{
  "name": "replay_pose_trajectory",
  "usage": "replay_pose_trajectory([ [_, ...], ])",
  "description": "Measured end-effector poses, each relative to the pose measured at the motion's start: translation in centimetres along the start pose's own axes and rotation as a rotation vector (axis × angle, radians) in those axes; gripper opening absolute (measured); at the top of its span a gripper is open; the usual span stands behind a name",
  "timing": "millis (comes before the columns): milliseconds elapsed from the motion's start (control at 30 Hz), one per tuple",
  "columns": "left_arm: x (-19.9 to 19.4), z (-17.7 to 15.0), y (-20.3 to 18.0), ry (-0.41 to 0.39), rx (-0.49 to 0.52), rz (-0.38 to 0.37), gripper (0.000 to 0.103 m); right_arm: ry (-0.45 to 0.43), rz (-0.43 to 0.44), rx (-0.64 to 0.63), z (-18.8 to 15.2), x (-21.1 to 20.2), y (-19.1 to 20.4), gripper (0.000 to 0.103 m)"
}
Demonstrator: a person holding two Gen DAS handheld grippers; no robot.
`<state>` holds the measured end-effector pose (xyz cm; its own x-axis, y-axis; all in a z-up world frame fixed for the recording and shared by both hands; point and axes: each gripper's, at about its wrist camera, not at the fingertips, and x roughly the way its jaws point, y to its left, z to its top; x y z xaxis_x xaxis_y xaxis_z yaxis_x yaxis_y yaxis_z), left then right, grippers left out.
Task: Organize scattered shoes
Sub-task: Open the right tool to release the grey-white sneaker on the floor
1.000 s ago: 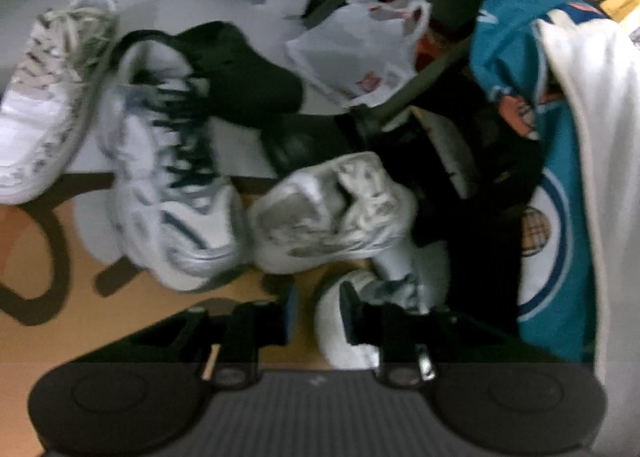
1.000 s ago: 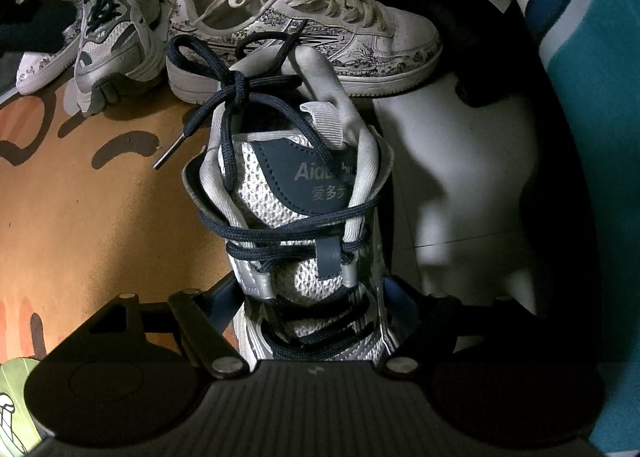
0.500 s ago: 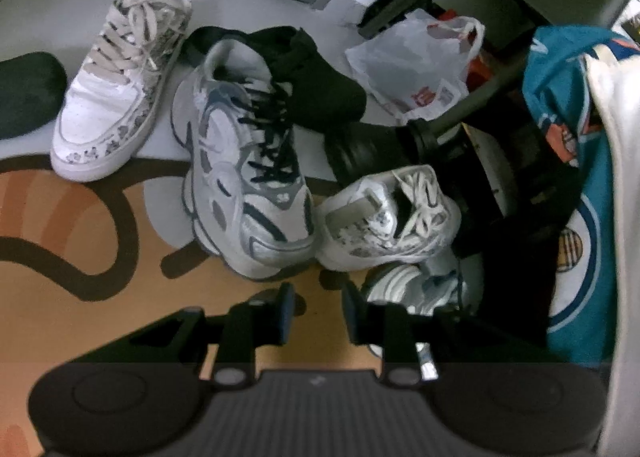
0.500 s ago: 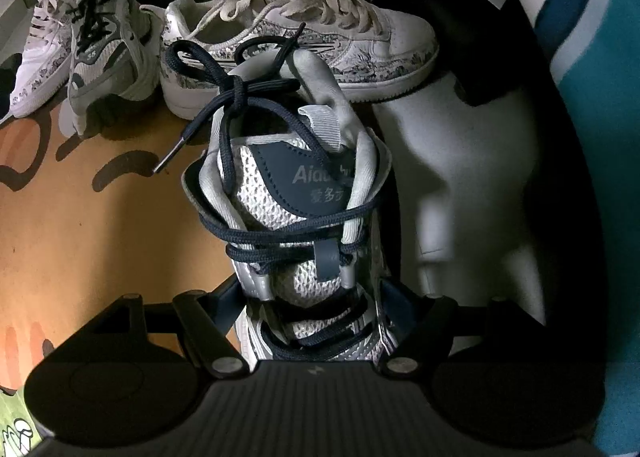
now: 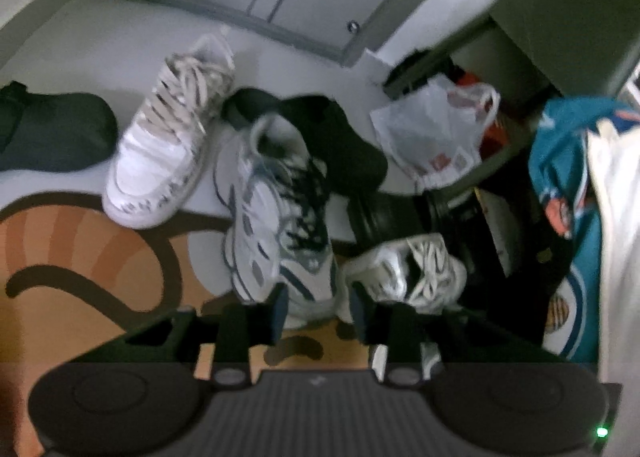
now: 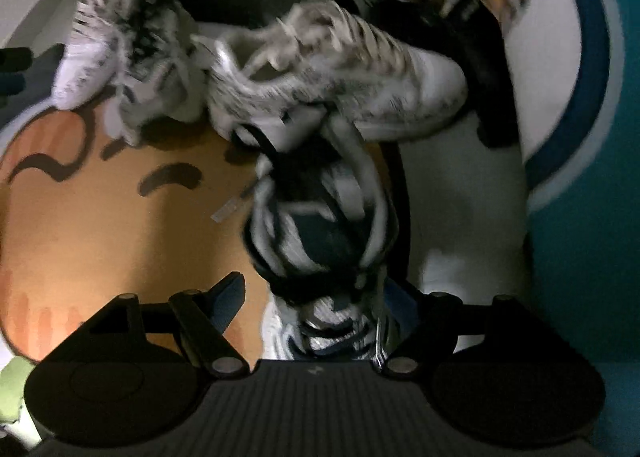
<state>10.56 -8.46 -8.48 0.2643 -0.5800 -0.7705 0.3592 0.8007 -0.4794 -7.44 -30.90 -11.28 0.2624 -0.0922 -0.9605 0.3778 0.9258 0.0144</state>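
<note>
Down on the floor, by the orange patterned mat, the shoes lie scattered. From the left wrist view, the left gripper hovers over the mat's edge with its fingers parting and nothing between them. Just ahead of it sits a grey-and-white running shoe with dark laces, toe toward the gripper. To its left lies a white patterned sneaker, and to its right the matching sneaker, close against a black chair base. A black shoe rests behind the running shoe, and a white plastic bag lies further back under a desk.

From the right wrist view, the right gripper has its fingers spread wide around the second running shoe; the left finger stands clear of it, while the right one is hidden behind the shoe, so I cannot tell whether it is gripped. The picture is blurred. Beyond it lies the patterned sneaker.
</note>
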Motion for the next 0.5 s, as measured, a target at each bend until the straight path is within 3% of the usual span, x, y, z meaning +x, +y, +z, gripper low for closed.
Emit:
replay_pose_trajectory([
  [233,-1.0,0.5,-0.5,-0.017,-0.035,-0.002,0.037,0.044,0.142,-0.153,3.9,-5.6,0.8,0.081],
  [367,-0.8,0.2,-1.5,-0.018,-0.036,0.012,0.037,-0.04,0.155,-0.298,6.4,-8.6,1.7,0.081],
  [500,-0.6,-0.1,-2.5,-0.021,0.002,0.039,0.037,-0.052,0.226,-0.258,8.1,-9.1,1.2,0.081],
])
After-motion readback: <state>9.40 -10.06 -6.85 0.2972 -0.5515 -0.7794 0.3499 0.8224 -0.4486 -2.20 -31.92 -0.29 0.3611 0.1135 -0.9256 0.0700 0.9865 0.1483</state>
